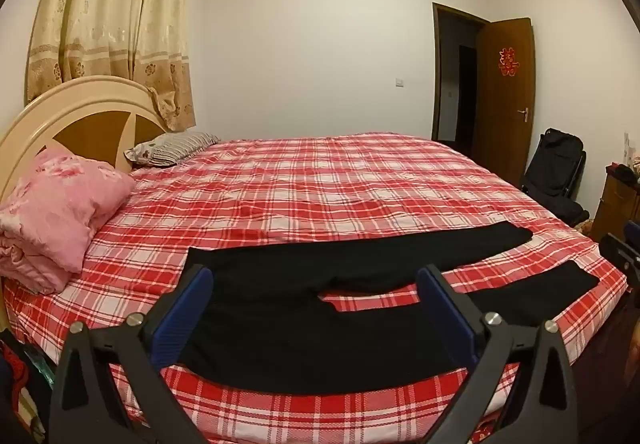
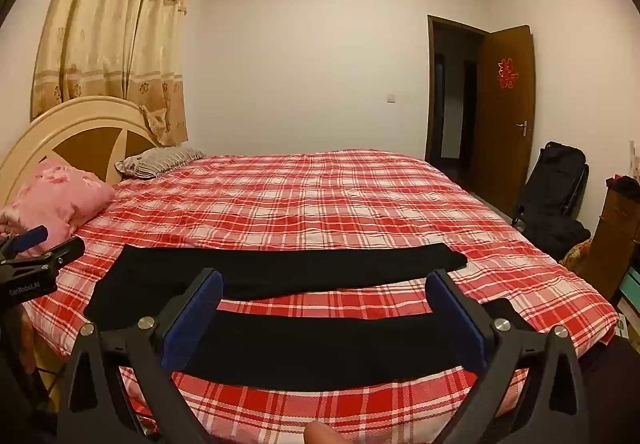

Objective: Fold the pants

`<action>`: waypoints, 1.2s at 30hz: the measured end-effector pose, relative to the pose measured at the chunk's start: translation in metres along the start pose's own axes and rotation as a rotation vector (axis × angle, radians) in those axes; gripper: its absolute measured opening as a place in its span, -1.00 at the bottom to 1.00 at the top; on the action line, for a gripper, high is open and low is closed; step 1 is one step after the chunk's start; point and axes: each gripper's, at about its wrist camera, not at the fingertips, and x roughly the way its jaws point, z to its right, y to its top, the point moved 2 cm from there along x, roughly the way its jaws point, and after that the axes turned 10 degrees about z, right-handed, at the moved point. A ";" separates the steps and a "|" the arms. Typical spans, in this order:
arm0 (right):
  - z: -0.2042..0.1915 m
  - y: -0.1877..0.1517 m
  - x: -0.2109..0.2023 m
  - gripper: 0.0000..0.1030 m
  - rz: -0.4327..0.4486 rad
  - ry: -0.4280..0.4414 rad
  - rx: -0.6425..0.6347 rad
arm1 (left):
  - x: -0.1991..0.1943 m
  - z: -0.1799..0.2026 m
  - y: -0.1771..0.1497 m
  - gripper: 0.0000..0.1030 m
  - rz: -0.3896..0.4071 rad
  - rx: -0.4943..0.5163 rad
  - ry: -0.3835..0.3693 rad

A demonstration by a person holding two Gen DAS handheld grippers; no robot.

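Black pants (image 1: pixel 304 320) lie flat near the front edge of a bed, waist to the left and both legs spread toward the right. In the right wrist view the same pants (image 2: pixel 304 348) show as two dark bands, far leg and near leg. My left gripper (image 1: pixel 316 276) hangs open above the waist and crotch area, nothing between its blue pads. My right gripper (image 2: pixel 324 280) is open over the near leg, clear of the cloth. The left gripper (image 2: pixel 38 240) also shows at the left edge of the right wrist view.
The bed (image 1: pixel 320 179) has a red plaid cover. A pink quilt (image 1: pixel 56 211) and a striped pillow (image 1: pixel 172 147) lie by the headboard. A black chair (image 1: pixel 556 171) and an open brown door (image 1: pixel 504 83) stand at the right. A fingertip (image 2: pixel 320 436) shows at the bottom edge.
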 end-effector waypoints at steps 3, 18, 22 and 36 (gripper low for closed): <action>0.000 0.001 -0.001 0.98 0.003 -0.005 0.000 | 0.000 0.000 0.001 1.00 0.007 0.015 0.009; -0.003 -0.003 0.002 0.98 -0.005 -0.009 -0.004 | 0.001 0.001 -0.001 1.00 0.007 0.029 -0.002; -0.003 -0.003 0.003 0.98 -0.004 -0.013 -0.005 | 0.001 0.002 0.000 1.00 0.011 0.034 -0.004; -0.006 -0.006 0.006 0.98 -0.009 -0.016 -0.013 | 0.002 -0.001 -0.002 1.00 0.013 0.039 -0.007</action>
